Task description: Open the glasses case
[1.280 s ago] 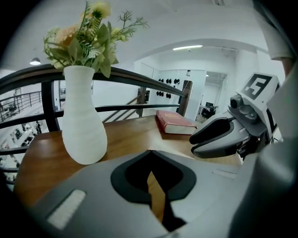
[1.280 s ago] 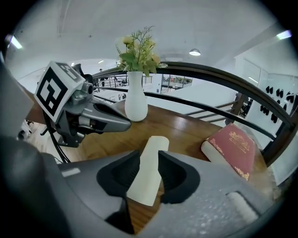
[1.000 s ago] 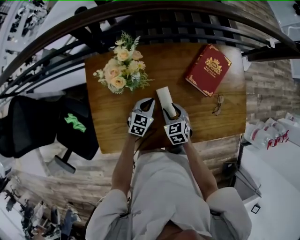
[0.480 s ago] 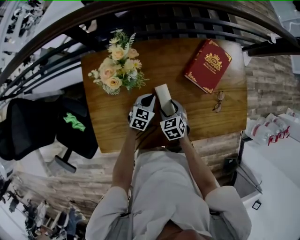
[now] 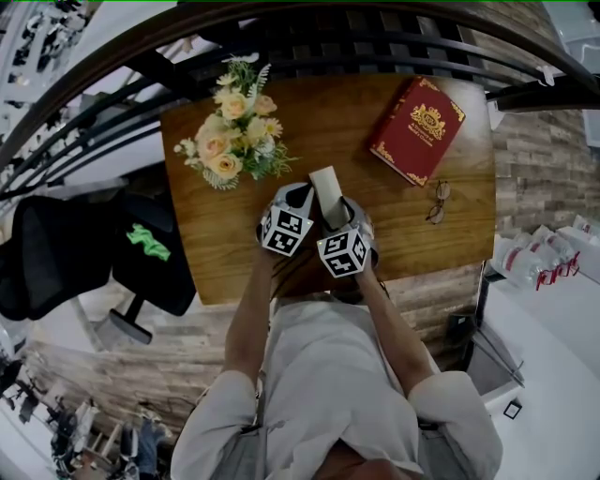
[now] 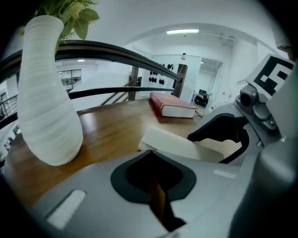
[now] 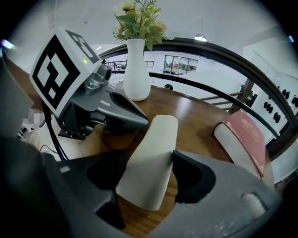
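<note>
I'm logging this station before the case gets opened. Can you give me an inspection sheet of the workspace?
Surface: wooden table, no spills seen.
Job's things: glasses case, lying on the table, looks closed.
Clutter: glasses, red book, flowers in a white vase, all apart from the case.
Grippers: left gripper jaws together, tips beside the case, nothing seen between them. Right gripper jaws wide, just been opening, the case between them.
Cables: black cable hanging by the left gripper, clear of the case.
Surroundings: dark railing behind the table; black chair to the left.
</note>
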Motion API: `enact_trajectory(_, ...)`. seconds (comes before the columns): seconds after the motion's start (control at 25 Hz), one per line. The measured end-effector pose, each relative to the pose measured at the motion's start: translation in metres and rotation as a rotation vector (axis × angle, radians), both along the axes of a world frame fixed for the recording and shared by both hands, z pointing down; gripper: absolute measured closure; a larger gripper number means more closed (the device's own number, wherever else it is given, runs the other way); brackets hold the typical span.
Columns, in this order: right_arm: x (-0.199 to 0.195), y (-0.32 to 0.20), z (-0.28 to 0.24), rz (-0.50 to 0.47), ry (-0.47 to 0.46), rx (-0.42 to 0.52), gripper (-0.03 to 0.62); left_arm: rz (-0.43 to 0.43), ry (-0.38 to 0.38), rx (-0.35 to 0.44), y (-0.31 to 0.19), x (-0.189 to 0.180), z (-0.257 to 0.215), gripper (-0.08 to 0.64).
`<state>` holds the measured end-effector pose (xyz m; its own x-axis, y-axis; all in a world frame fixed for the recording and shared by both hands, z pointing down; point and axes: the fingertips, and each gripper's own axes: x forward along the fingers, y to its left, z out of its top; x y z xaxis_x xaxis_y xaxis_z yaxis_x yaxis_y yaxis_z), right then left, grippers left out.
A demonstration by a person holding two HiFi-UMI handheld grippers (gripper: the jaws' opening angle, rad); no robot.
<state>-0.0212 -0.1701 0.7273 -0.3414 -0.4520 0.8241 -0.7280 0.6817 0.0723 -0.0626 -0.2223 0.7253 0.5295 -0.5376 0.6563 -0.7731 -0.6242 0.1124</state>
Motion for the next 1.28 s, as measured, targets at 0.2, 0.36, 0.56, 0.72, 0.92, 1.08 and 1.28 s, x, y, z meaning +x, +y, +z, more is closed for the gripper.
enact_trajectory(0.2,0.0,-0.0003,0.0011,-0.002,0.01,0.002,0.276,0.024,-0.029,0.002,-0.0026,0.0045,0.0007,0.54)
enact_trajectory(0.36,-0.0006,-0.001,0.002,-0.001,0.014,0.008,0.278,0.036,-0.055,-0.017,-0.0017,0.0053,0.0027,0.54)
enact_trajectory(0.56,-0.0004,-0.0009,0.0015,0.014,-0.008,0.003,0.285,0.038,-0.054,-0.024,-0.002,0.0053,0.0038,0.54)
enact_trajectory(0.72,0.0008,-0.0017,-0.0009,0.031,-0.045,-0.017,0.293,0.038,-0.054,-0.027,-0.0018,0.0053,0.0033,0.54)
enact_trajectory(0.92,0.0027,-0.0037,-0.0036,0.056,-0.098,-0.034,0.298,0.042,-0.056,-0.025,-0.0014,0.005,0.0039,0.54)
enact_trajectory(1.08,0.0054,-0.0057,-0.0059,0.089,-0.164,-0.059,0.304,0.039,-0.052,-0.026,-0.0016,0.0053,0.0037,0.54)
enact_trajectory(1.28,0.0091,-0.0083,-0.0063,0.119,-0.253,-0.095,0.307,0.039,-0.054,-0.023,-0.003,0.0047,0.0046,0.54)
